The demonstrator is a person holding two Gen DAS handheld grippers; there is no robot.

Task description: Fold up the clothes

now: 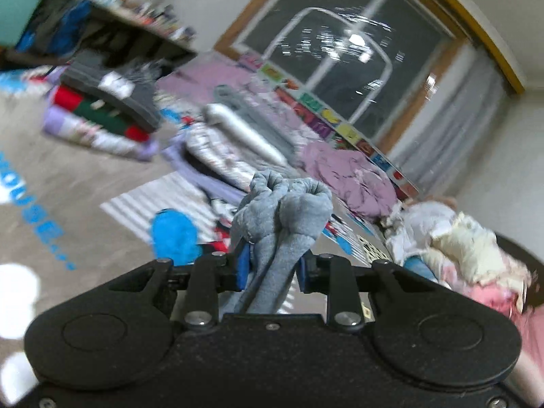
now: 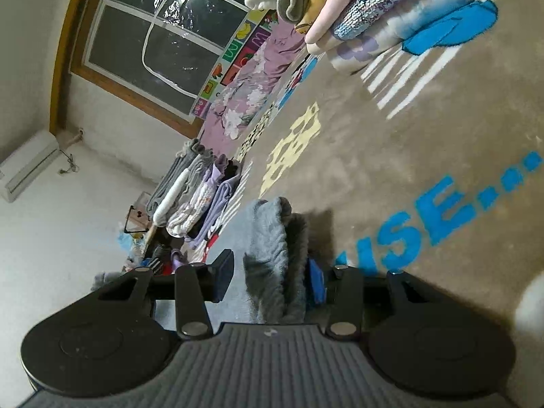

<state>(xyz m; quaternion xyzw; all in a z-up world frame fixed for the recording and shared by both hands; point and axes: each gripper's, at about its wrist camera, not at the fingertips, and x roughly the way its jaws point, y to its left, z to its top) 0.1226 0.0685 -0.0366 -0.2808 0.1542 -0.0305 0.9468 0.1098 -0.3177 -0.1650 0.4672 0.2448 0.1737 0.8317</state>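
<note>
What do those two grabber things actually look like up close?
Both are matte black plastic. The left tongs have two round discs on the body, silver screws and blue finger pads. The right tongs look the same, except for a ribbed grey centre panel. No cables show.

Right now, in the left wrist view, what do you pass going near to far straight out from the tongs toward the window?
Left tongs shut on bunched grey garment → striped grey-and-white bedding → silver-grey roll → lilac floral quilt → strip of colourful picture tiles → dark window.
</note>
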